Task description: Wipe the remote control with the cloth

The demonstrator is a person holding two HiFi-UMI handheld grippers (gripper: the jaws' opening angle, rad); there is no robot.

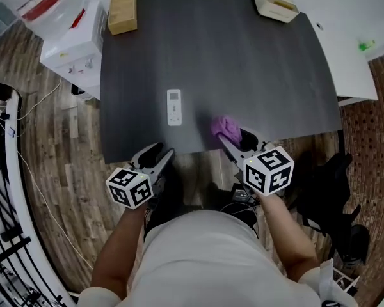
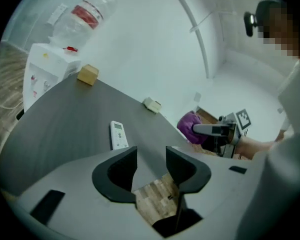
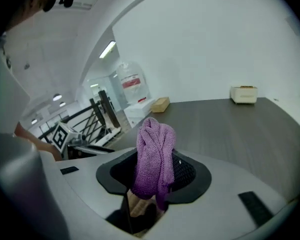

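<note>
The white remote control [image 1: 174,107] lies flat on the dark table [image 1: 256,62], toward the near edge and touching nothing. The left gripper [image 1: 157,153] hangs just off that edge, below the remote; its jaws stand apart with only floor and table showing between them. The right gripper [image 1: 237,137] reaches over the table edge, well to the right of the remote, its jaws clamped on a bunched purple cloth [image 3: 154,156] that sticks up out of them.
</note>
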